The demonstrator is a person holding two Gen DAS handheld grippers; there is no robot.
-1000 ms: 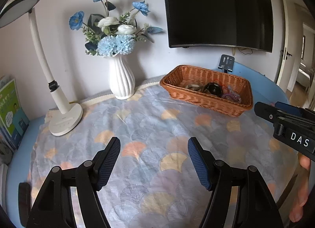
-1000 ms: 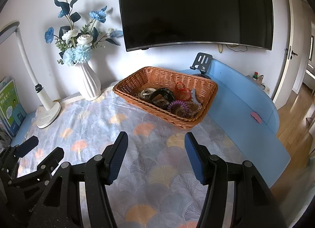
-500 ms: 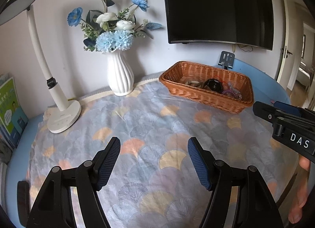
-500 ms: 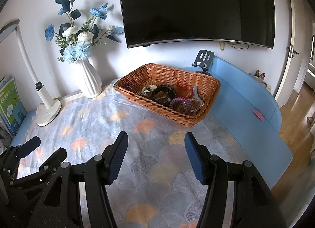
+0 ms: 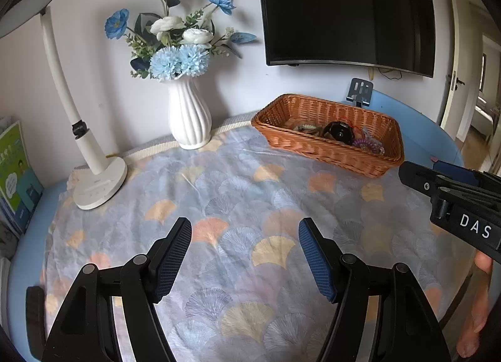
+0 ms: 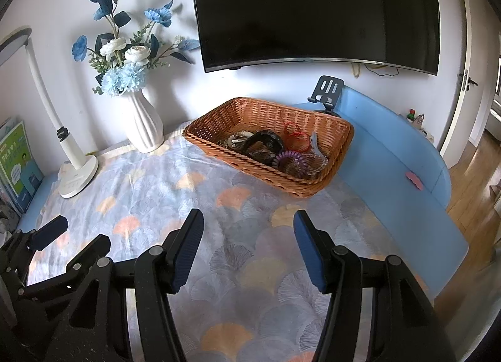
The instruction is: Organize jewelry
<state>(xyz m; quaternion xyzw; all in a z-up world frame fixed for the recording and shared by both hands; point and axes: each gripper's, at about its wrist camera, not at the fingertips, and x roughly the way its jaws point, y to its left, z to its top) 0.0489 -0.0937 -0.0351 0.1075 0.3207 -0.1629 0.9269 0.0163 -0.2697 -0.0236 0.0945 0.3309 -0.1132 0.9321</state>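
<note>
A brown wicker basket (image 6: 343,140) (image 5: 386,160) stands at the far right of the patterned cloth. Inside lie a black bangle (image 6: 261,141) (image 5: 338,132), a purple coil band (image 6: 289,157) (image 5: 363,143), a red string loop (image 6: 294,136) and several smaller pieces. My left gripper (image 5: 244,237) hovers open over the cloth, well short of the basket, nothing between its blue pads. My right gripper (image 6: 247,227) is open too, empty, with the basket ahead and slightly right. The right tool's side (image 5: 451,196) shows at the right edge of the left wrist view.
A white ribbed vase (image 5: 189,121) of blue and white flowers stands at the back by the wall. A white desk lamp (image 5: 94,180) sits back left, books (image 5: 15,180) beyond it. A dark screen (image 6: 313,11) hangs above; a phone stand (image 6: 327,89) sits behind the basket.
The view in both wrist cameras shifted slightly, the basket sitting a little further away and higher. Both grippers stay open at the same width.
</note>
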